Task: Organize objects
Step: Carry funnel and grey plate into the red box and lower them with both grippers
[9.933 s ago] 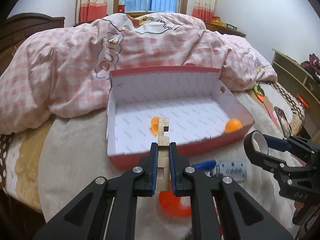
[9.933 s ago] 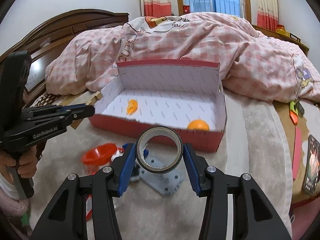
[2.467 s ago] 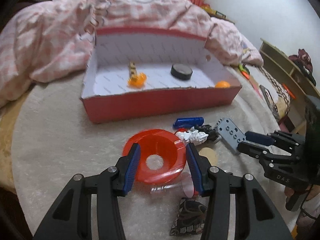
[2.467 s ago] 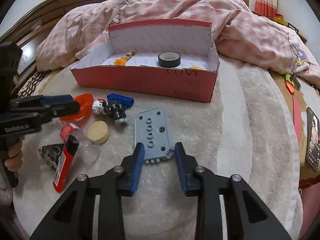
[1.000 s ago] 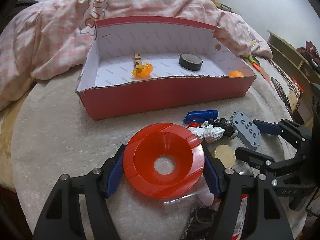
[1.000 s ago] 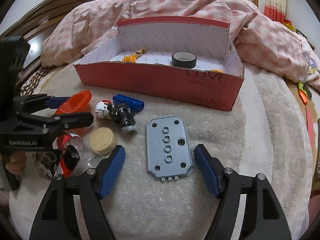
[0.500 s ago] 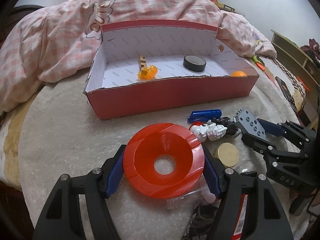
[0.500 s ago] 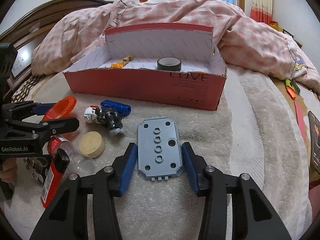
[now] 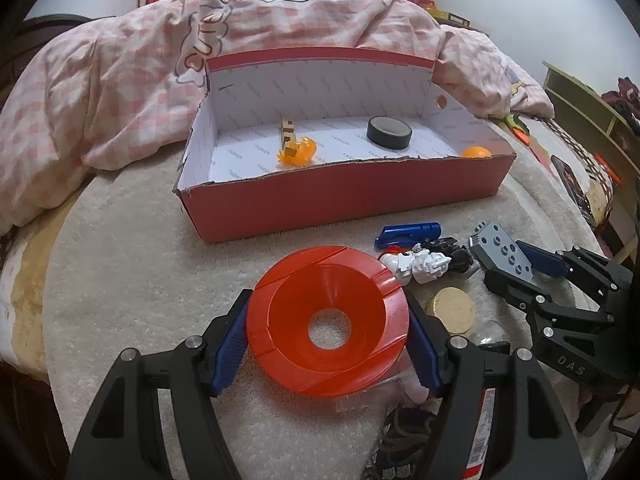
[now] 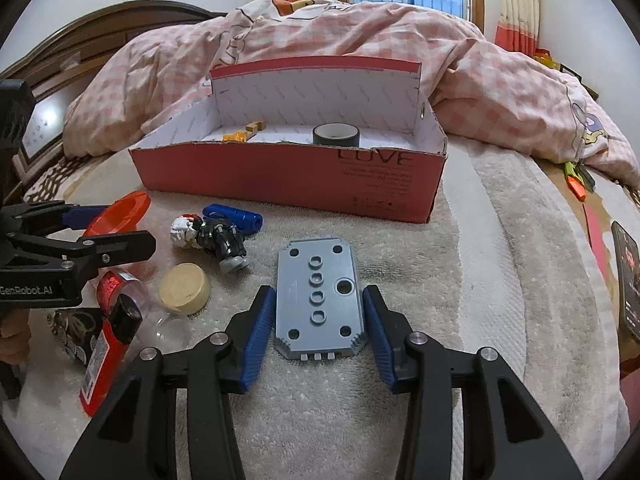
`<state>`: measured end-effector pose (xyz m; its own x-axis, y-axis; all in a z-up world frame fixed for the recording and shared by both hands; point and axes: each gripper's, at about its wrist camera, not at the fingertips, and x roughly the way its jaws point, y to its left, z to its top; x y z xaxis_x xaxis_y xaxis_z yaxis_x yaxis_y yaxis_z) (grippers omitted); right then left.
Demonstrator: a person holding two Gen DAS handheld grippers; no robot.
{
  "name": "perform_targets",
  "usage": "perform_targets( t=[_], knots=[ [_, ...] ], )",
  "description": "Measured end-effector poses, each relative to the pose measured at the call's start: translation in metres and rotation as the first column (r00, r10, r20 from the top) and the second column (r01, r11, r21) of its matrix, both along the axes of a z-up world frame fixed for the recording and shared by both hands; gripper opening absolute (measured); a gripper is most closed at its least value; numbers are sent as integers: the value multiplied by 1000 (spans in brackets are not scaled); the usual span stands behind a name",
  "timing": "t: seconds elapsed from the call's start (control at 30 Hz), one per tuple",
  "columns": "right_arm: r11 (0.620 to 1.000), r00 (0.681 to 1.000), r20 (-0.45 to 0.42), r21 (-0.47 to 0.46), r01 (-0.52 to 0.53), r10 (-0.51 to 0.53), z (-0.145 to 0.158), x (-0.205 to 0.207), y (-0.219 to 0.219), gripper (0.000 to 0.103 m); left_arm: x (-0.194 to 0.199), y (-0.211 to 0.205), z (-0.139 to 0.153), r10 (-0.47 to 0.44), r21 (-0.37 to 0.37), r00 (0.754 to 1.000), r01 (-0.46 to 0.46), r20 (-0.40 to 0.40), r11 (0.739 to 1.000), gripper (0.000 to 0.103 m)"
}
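A red funnel [image 9: 328,320] sits between the blue pads of my left gripper [image 9: 328,344], which is shut on its rim just above the beige blanket. A grey studded plate [image 10: 318,300] lies between the fingers of my right gripper [image 10: 318,328]; its jaws are closing and both pads touch the plate's long edges. In the left wrist view that plate [image 9: 500,248] is tilted up in the right gripper [image 9: 516,268]. The red box [image 9: 348,200] stands behind, holding a black tape roll [image 9: 389,132], an orange ball [image 9: 476,152], an orange toy [image 9: 298,152] and a wooden piece [image 9: 287,128].
Loose on the blanket lie a blue piece [image 10: 232,216], a small robot figure [image 10: 212,236], a wooden disc [image 10: 185,288], a red-labelled bottle [image 10: 108,344] and a patterned pouch [image 10: 76,332]. A pink checked duvet [image 10: 360,40] rises behind the box. A phone [image 10: 628,280] lies at the right.
My right gripper's fingers have come in from wide apart onto the grey plate's edges. My left gripper still holds the red funnel in the same spot.
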<state>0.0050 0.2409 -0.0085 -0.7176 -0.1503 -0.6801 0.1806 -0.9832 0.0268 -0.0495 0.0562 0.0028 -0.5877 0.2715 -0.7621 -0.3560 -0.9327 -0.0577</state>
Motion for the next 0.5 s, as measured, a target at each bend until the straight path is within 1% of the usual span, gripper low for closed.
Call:
perform_targets(
  t=[0.17,0.3,0.37,0.5],
  knots=[
    [999,1000,-12,-42,6,-6,4,4,6,45,2,0,9,-7,25,1000,7,-13,1000,70],
    [997,1000,4,-83,4,-3,10,6,10,45,1,1,22,-20,39,999,22,-37,999,70],
    [994,1000,13,-112,1,0,15,6,13,45,-1,2,28,-28,46,998,30,-48,998,70],
    [990,1000,6,-139,-12,13,31,3,16,45,-10,6,37,-36,58,998,40,-54,998,70]
  ],
)
